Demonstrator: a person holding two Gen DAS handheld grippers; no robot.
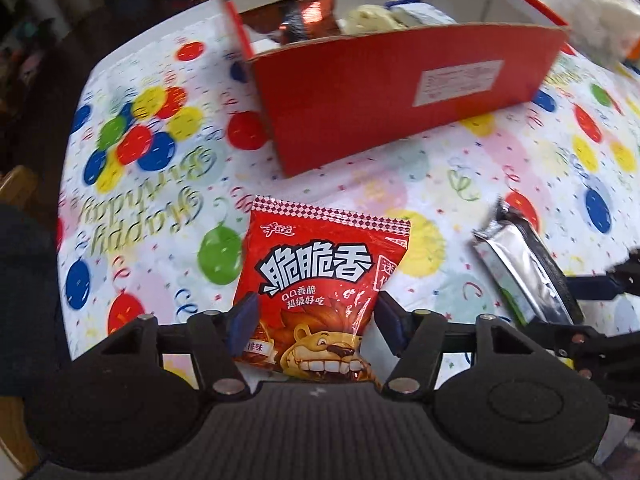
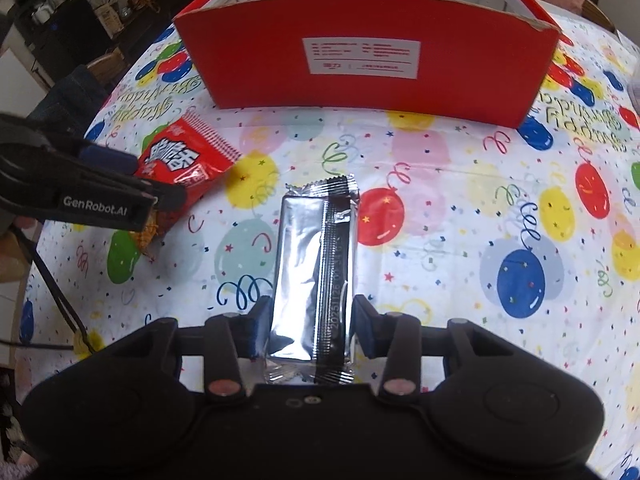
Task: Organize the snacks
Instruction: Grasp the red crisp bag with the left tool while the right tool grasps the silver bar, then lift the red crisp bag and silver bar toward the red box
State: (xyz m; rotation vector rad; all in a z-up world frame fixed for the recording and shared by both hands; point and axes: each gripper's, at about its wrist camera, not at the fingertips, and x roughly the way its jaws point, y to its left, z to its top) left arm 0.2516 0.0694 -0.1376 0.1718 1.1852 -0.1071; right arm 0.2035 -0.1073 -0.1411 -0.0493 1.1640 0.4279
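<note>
My left gripper (image 1: 316,320) points down at the table, its blue pads pressed on both sides of a red snack bag (image 1: 320,264) printed with a lion. That bag (image 2: 188,156) also shows at the left of the right wrist view, inside the left gripper (image 2: 154,178). In my right gripper (image 2: 312,324) is a long silver foil packet (image 2: 312,248), gripped at its near end and lying lengthwise away from me. From the left wrist view the packet (image 1: 520,268) lies to the right. An open red cardboard box (image 2: 360,64) stands behind both snacks.
A balloon-print birthday tablecloth (image 2: 460,208) covers the table. The red box (image 1: 400,92) holds several snack packets. A white plastic bag (image 1: 600,4) lies beyond its right end. The table's left edge drops off toward dark furniture (image 2: 60,20).
</note>
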